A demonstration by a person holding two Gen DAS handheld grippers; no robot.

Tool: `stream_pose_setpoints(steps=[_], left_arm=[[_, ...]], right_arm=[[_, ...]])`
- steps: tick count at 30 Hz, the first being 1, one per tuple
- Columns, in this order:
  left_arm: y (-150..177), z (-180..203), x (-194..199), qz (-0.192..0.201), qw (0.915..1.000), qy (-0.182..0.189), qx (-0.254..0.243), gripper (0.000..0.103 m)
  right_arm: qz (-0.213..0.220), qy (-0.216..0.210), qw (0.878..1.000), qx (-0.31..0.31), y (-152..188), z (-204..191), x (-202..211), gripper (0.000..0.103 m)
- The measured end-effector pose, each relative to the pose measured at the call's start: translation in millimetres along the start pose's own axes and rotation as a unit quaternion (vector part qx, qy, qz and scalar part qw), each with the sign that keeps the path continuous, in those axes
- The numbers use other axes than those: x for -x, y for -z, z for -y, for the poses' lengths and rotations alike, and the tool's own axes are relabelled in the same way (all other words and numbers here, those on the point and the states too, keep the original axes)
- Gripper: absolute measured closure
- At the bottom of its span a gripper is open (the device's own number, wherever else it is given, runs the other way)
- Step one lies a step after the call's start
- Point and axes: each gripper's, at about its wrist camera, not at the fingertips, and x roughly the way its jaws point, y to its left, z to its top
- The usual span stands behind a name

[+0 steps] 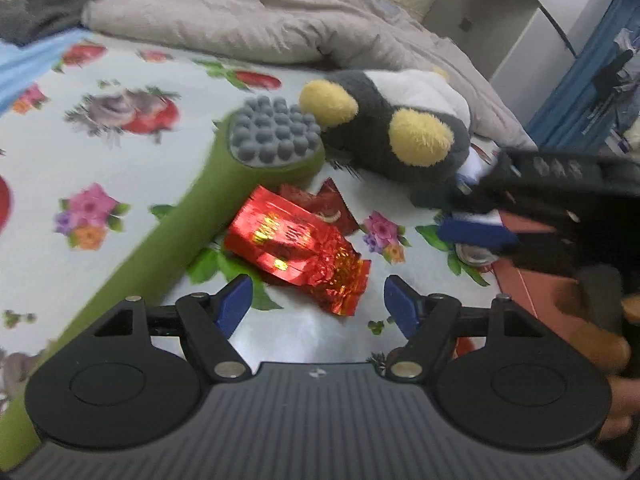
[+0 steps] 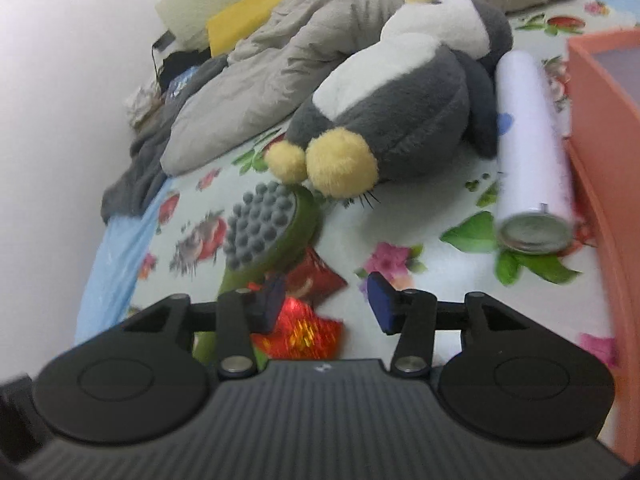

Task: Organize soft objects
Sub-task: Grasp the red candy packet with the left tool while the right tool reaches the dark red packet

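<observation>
A grey and white plush penguin (image 1: 396, 120) with yellow feet lies on the floral bedsheet; it also shows in the right wrist view (image 2: 400, 116). A green massage stick (image 1: 224, 184) with a grey knobbed head lies beside its feet and shows in the right wrist view (image 2: 280, 232). Red foil packets (image 1: 296, 248) lie in front of my left gripper (image 1: 318, 304), which is open and empty. My right gripper (image 2: 326, 304) is open and empty above a red packet (image 2: 304, 332); it shows at the right of the left wrist view (image 1: 476, 228).
A white spray can (image 2: 532, 148) lies between the penguin and an orange box (image 2: 600, 128). A crumpled grey quilt (image 1: 248, 16) covers the far side of the bed. A white wall (image 2: 60, 80) runs along the bed's left edge.
</observation>
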Motion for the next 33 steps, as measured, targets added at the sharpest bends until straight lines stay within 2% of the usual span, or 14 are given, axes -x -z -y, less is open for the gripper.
stream_pose_setpoints(steps=[6,11,14,17,23,24,26,31,33], left_arm=[[-3.8,-7.7,-17.6,-0.031,0.9986,0.026,0.034,0.026],[-6.6,-21.2,-28.3,-0.032,0.9933,0.051,0.099,0.028],[-7.1,-27.3,-29.6,-0.028,0.9890,0.068,0.129,0.028],[-6.4,-29.8,-32.8,-0.026,0.9860,0.087,0.140,0.030],[-7.1,-35.2,-38.3,-0.022,0.9813,0.078,0.175,0.049],[-7.1,-35.7,-38.2,-0.022,0.9813,0.076,0.175,0.060],[-5.9,-35.0,-38.8,-0.025,0.9825,0.065,0.173,0.065],[-0.4,-34.3,-34.9,-0.027,0.9812,0.069,0.178,0.079],[0.7,-32.5,-30.8,-0.027,0.9816,0.072,0.175,0.079]], right_arm=[[-0.028,0.010,1.000,-0.009,-15.6,-1.9,-35.6,0.054],[-0.061,-0.003,0.998,-0.031,-20.3,0.2,-59.6,0.053],[-0.082,0.019,0.996,-0.007,-20.1,-7.6,-70.7,0.053],[-0.090,0.007,0.996,0.001,-19.6,-12.8,-78.0,0.054],[-0.104,0.019,0.993,0.045,-14.6,-22.7,-84.6,0.056],[-0.104,0.021,0.993,0.051,-13.7,-23.9,-84.6,0.057],[-0.104,0.023,0.993,0.053,-13.5,-24.1,-84.3,0.059],[-0.096,0.030,0.995,0.027,-15.9,-17.4,-78.1,0.077],[-0.087,0.042,0.995,0.032,-16.4,-18.8,-72.7,0.083]])
